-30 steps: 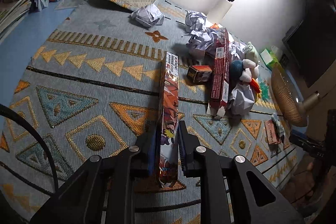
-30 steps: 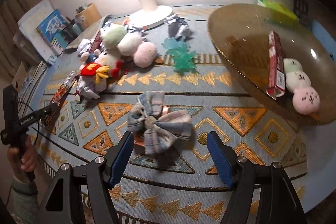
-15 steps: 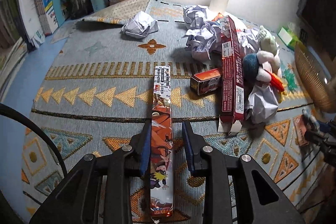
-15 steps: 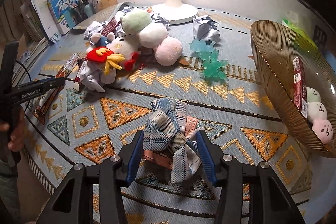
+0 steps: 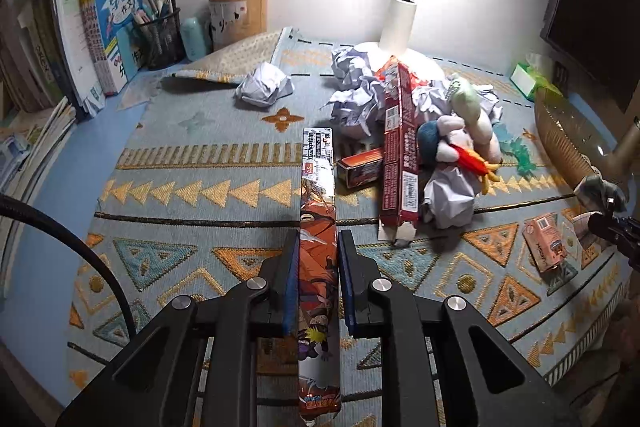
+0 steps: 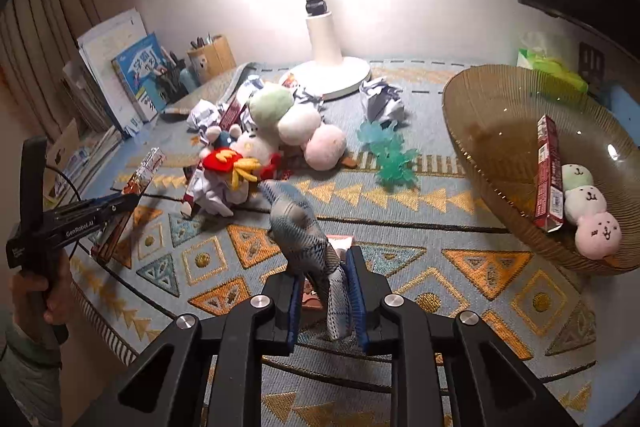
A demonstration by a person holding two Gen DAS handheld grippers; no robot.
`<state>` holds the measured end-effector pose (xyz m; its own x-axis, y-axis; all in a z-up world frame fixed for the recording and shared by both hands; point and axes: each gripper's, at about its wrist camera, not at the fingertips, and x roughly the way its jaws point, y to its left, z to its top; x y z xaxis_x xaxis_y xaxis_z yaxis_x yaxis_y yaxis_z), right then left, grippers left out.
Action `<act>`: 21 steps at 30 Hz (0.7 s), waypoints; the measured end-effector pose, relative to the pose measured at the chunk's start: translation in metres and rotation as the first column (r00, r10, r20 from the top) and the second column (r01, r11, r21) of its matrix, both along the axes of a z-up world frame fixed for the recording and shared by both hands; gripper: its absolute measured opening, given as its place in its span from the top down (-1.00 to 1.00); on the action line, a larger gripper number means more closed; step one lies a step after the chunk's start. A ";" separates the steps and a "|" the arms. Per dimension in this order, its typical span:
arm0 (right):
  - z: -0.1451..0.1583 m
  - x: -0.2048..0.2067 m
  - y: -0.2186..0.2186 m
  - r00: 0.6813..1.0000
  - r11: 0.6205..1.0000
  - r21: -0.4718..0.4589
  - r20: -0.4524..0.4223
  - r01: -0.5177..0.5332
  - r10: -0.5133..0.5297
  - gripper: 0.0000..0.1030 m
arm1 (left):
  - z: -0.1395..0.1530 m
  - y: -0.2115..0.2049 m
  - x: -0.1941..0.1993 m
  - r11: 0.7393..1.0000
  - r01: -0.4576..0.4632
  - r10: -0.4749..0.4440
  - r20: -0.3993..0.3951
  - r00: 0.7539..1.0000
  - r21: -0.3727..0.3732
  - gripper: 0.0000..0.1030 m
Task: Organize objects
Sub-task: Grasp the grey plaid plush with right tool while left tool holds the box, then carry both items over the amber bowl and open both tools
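My left gripper [image 5: 318, 259] is shut on a long orange anime-print box [image 5: 318, 227] and holds it lengthwise, lifted above the patterned mat [image 5: 180, 187]. The right wrist view also shows this gripper [image 6: 116, 205] with the box [image 6: 140, 171] at the left. My right gripper [image 6: 324, 287] is shut on a blue plaid fabric bow [image 6: 300, 231], which stands up between the pads. A small pink box [image 6: 340, 243] lies on the mat just behind the bow. The same pink box [image 5: 546, 245] shows at the right of the left wrist view.
A brown glass bowl [image 6: 488, 131] at the right holds a red box [image 6: 548, 167] and a dango plush [image 6: 588, 203]. A pile of plush toys [image 6: 280, 123], crumpled paper [image 5: 352, 91] and a long red box [image 5: 400, 143] sits mid-mat. A white lamp base [image 6: 332, 75] stands behind. Books [image 5: 100, 35] and pen holders [image 5: 160, 31] line the back left.
My right gripper moved in on the plaid bow, closed on it and pulled it up off the pink box. My left gripper turned and lifted, keeping hold of the orange box.
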<state>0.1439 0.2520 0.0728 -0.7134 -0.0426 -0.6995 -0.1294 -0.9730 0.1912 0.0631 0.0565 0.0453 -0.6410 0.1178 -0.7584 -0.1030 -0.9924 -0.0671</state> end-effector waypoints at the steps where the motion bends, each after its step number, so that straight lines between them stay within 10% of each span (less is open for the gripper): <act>1: 0.006 0.004 0.003 1.000 1.000 0.002 -0.023 0.017 -0.017 0.71 | 0.005 0.001 0.002 1.000 0.004 -0.004 -0.012 1.000 0.002 0.71; 11: 0.079 0.040 0.070 0.950 0.966 0.065 -0.209 0.250 -0.232 0.72 | 0.082 0.057 0.001 0.981 0.158 -0.139 -0.163 0.977 0.113 0.71; 21: 0.097 0.009 0.189 0.845 0.833 0.145 -0.127 0.534 -0.520 0.71 | 0.125 0.223 -0.068 0.867 0.441 -0.392 -0.228 0.891 0.233 0.71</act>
<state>0.1527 0.4407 0.1694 -0.6464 0.4683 -0.6023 -0.6234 -0.7793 0.0631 -0.0047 0.2799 0.1707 -0.6002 0.5871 -0.5431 -0.5367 -0.7991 -0.2707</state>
